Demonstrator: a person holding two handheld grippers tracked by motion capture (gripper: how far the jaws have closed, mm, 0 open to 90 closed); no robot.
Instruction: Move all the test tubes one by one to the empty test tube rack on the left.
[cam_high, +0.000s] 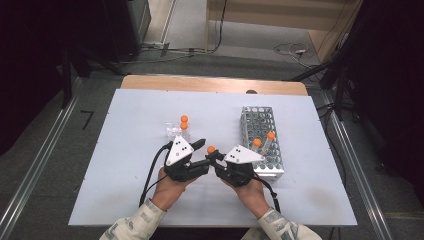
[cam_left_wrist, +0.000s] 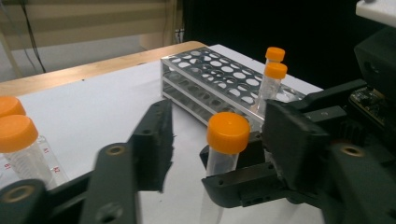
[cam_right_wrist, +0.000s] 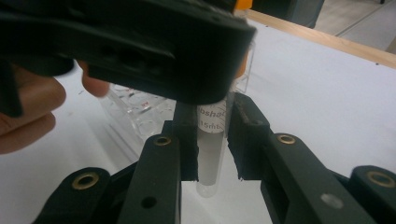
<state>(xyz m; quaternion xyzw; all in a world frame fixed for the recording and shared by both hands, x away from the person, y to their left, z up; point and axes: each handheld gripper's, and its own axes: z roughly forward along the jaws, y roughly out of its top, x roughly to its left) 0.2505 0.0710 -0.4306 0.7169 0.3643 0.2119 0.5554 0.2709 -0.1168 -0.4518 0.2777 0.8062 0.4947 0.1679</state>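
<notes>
Tube gripped between two claws over the white counter (cam_high: 130, 175).

Metal rack (cam_high: 262, 142) at right, holding two orange-capped tubes (cam_high: 264, 143); small clear rack (cam_high: 174, 131) near centre with two more. Left claw (cam_high: 201, 152) spread open around the orange-capped tube (cam_left_wrist: 224, 151). Right claw (cam_right_wrist: 214, 149) clamped on that upright tube's clear body.

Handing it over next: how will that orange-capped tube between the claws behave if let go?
The tube looks clear, smooth and empty, so probably light and slippery. Its round body would likely roll; its narrow bottom suggests it won't stand alone.
</notes>
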